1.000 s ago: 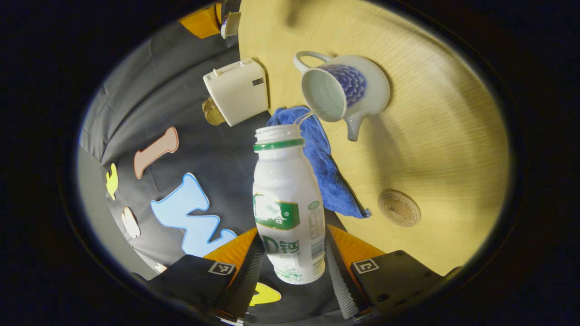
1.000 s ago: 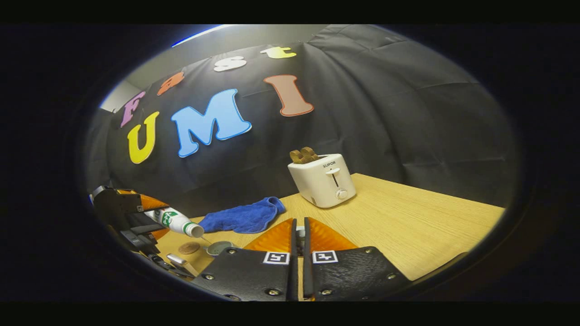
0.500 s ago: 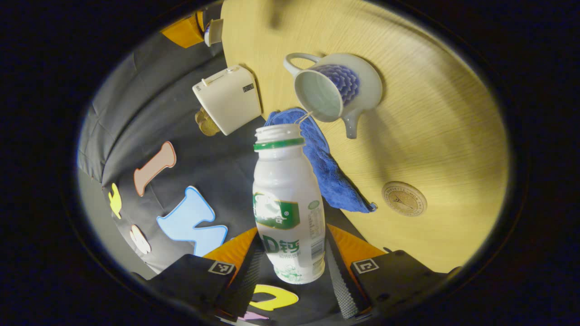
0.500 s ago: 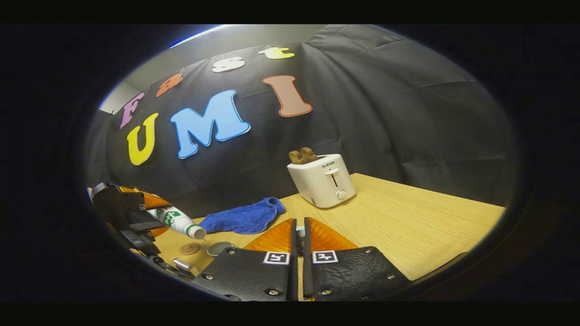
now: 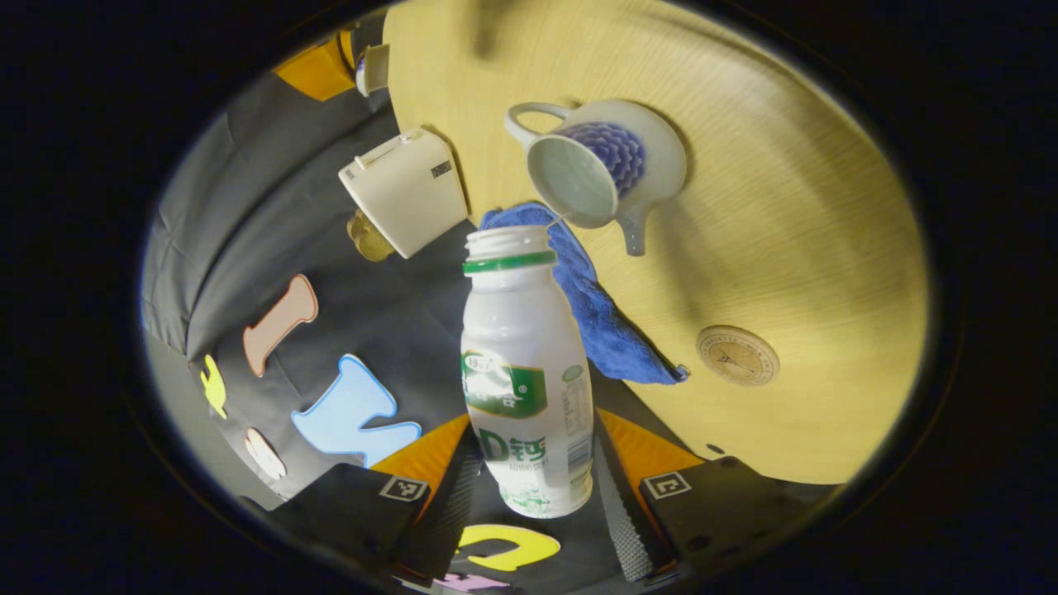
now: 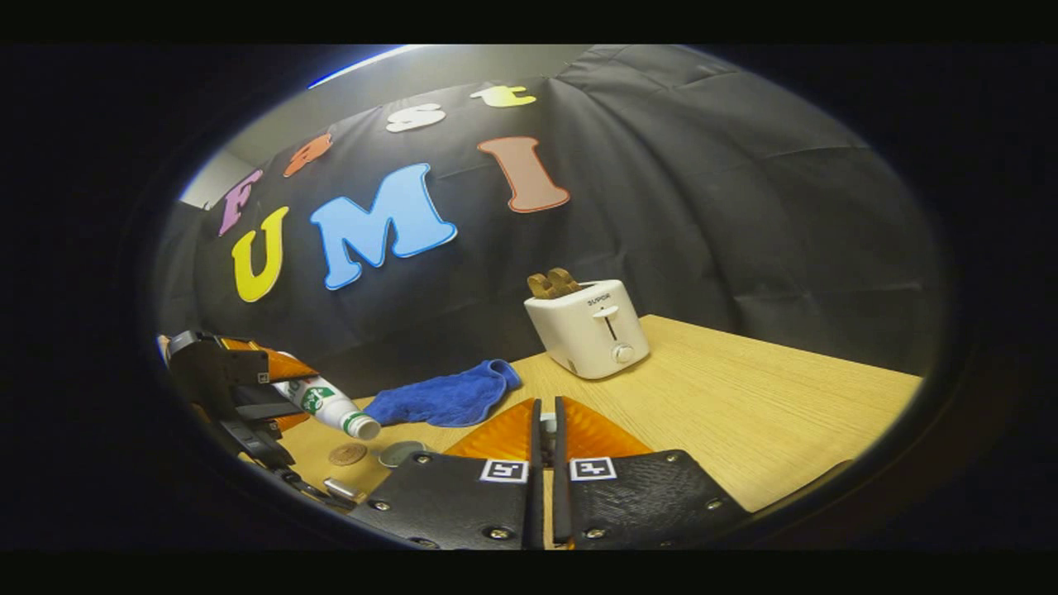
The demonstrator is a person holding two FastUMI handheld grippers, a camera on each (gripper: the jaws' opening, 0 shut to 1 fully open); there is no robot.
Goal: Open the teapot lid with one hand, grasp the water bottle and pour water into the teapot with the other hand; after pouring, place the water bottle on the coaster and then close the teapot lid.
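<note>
My left gripper (image 5: pixel 536 430) is shut on a white water bottle (image 5: pixel 525 372) with a green neck ring and no cap. The bottle's mouth is tipped toward the open white-and-blue teapot (image 5: pixel 599 169) on the wooden table. Only a faint trace of water shows at the teapot's rim. A round brown coaster (image 5: pixel 737 355) lies on the table beyond the teapot's spout. In the right gripper view my right gripper (image 6: pixel 545 405) is shut with a small white piece of the teapot lid (image 6: pixel 545 423) between its fingers. The left gripper (image 6: pixel 240 388), tilted bottle (image 6: pixel 326 405), teapot opening (image 6: pixel 402 453) and coaster (image 6: pixel 347 454) sit at lower left.
A blue cloth (image 5: pixel 591 306) lies crumpled by the table's back edge, close to the teapot. A white toaster (image 6: pixel 591 330) with bread in it stands farther along that edge. Open wooden table (image 6: pixel 744 421) stretches to the right of the toaster.
The water stream seen from bottle mouth to teapot has thinned almost to nothing. The bottle has tipped back a little and its mouth sits slightly higher. The right gripper has stayed still.
</note>
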